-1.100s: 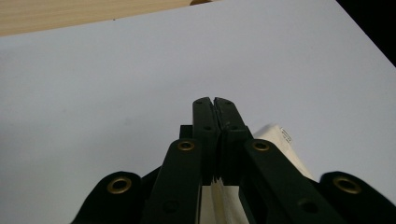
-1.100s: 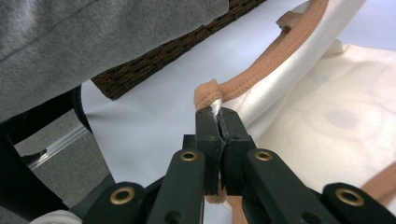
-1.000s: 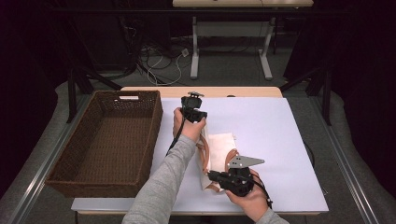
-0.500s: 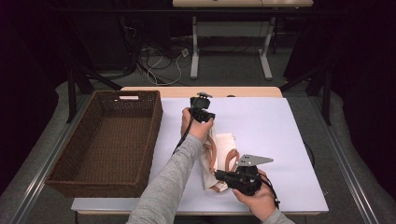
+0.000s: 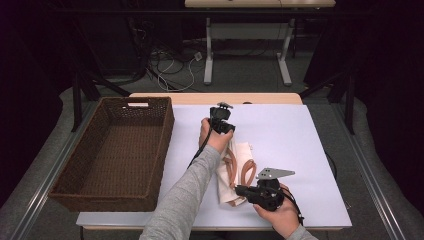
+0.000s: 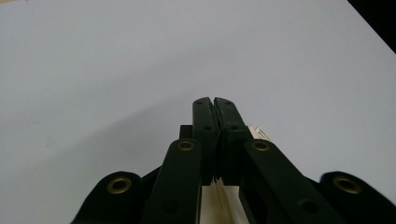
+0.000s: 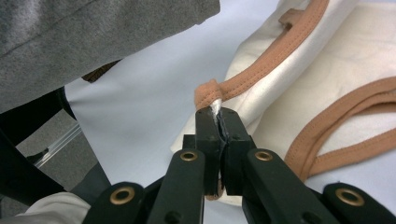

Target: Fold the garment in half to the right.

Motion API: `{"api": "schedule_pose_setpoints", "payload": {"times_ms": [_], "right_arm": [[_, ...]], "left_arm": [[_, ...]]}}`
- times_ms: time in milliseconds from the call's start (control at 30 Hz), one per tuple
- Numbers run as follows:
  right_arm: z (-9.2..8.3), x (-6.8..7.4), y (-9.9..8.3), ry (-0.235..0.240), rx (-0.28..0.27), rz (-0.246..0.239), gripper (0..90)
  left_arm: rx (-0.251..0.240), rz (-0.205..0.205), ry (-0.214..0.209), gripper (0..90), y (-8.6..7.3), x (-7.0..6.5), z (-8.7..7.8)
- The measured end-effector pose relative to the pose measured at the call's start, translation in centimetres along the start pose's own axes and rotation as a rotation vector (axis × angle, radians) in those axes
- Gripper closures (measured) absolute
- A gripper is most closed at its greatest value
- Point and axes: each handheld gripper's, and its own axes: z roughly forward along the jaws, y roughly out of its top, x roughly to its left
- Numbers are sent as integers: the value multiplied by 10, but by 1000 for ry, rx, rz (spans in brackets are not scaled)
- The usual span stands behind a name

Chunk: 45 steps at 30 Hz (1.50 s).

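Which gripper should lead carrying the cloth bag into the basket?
Left, probably. The left gripper grips the bag at its far edge, nearer the basket. The right gripper, shut on the bag's trim, is farther.

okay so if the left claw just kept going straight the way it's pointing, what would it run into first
Probably nothing soon. The left claw, shut on the cream garment, points out over bare white table. The way looks free to the far edge, though depth is hard to judge.
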Motion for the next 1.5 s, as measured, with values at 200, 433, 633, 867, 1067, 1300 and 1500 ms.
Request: {"api": "schedule_pose_setpoints", "payload": {"times_ms": [200,433,633,867,1067,1300,1500], "right_arm": [[3,-3,-4,-16,14,-3,876],[3,-6,-7,-31,26,10,875],[3,-7,-10,-31,40,26,872],[3,-6,-12,-34,48,34,871],[3,-9,-13,-49,69,37,869],[4,-8,-13,-62,95,50,844],[1,-8,-14,-78,79,38,712]], "left_arm": [[18,-8,-14,879,-1,1,10],[24,4,-30,879,-1,0,16],[42,9,-37,878,-2,-6,24],[81,28,-30,877,-6,-7,36],[99,35,-26,876,-8,-6,42],[81,13,-54,849,-12,-4,43],[49,-16,-47,692,-15,0,40]]}}
